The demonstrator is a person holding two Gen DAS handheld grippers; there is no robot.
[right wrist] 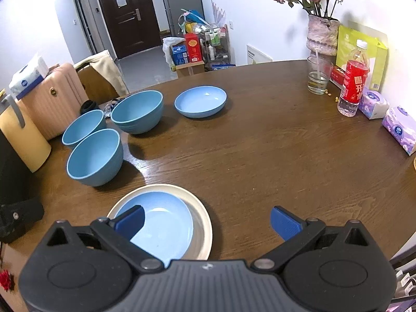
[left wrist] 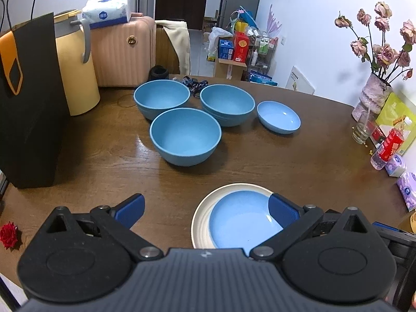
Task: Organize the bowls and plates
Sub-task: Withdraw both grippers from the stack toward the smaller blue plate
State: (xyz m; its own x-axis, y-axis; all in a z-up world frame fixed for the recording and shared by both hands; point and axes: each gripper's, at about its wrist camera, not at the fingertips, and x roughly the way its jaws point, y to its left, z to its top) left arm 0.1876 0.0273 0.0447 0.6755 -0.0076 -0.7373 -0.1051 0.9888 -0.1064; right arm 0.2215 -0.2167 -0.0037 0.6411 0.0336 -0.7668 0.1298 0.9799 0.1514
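Room: a lived-in home room with a dark door, a pink suitcase [left wrist: 122,52] and a vase of dried roses [right wrist: 321,35] behind a brown wooden bench [right wrist: 273,150].
Near stack: a shallow blue plate [left wrist: 239,221] sits inside a cream plate [left wrist: 201,221] at the bench's near edge, between the two grippers.
Deep bowls: three blue bowls stand apart, mouths up. The nearest bowl [left wrist: 185,136] is in front, the left rear bowl [left wrist: 161,101] and the right rear bowl [left wrist: 227,104] behind it.
Far plate: a second shallow blue plate [left wrist: 278,117] lies alone, just right of the rear bowls.
Progress: seemingly early. One plate pair is nested; the bowls and far plate look unstacked.
Orientation: every dish is round and upright, so none has a long axis.
Left gripper [left wrist: 206,208]: fingers spread wide, empty, with the right finger over the near stack.
Right gripper [right wrist: 208,221]: fingers spread wide, empty, with the left finger over the same stack.
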